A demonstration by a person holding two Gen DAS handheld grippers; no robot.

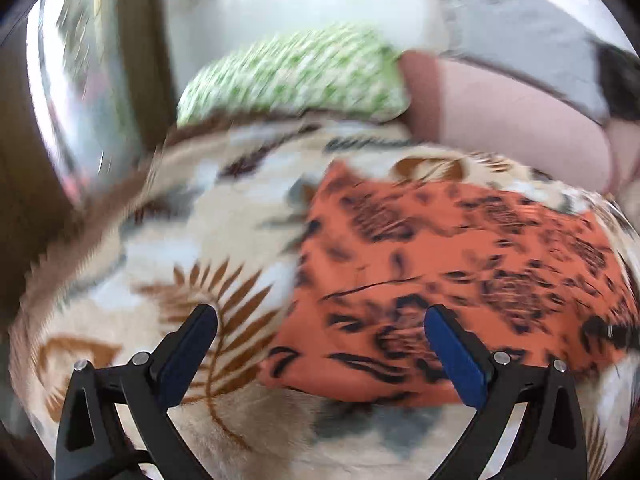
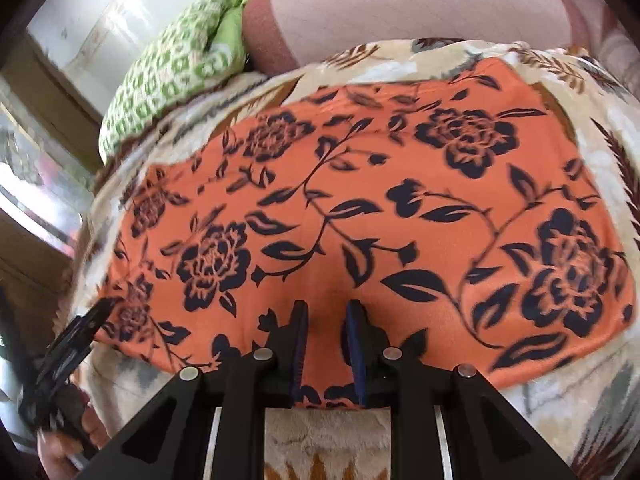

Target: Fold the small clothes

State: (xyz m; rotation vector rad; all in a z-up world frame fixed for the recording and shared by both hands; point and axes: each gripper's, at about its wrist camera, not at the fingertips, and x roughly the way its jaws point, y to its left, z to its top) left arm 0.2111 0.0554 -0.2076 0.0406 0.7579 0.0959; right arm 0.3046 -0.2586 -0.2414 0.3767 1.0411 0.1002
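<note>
The orange cloth with a black flower print is lying flat on the beige leaf-patterned fleece blanket of the bed, its long axis running across my right camera's view. A green-and-white patterned cushion is sitting beyond its far left corner. My right gripper is bearing on the near edge, jaws nearly closed and pinching a small pucker of the cloth. My left gripper is hovering released, jaws spread wide with nothing between them, over the cloth's left end, so I judge it nearer that end for the next fold. No labels or writing are showing.
</note>
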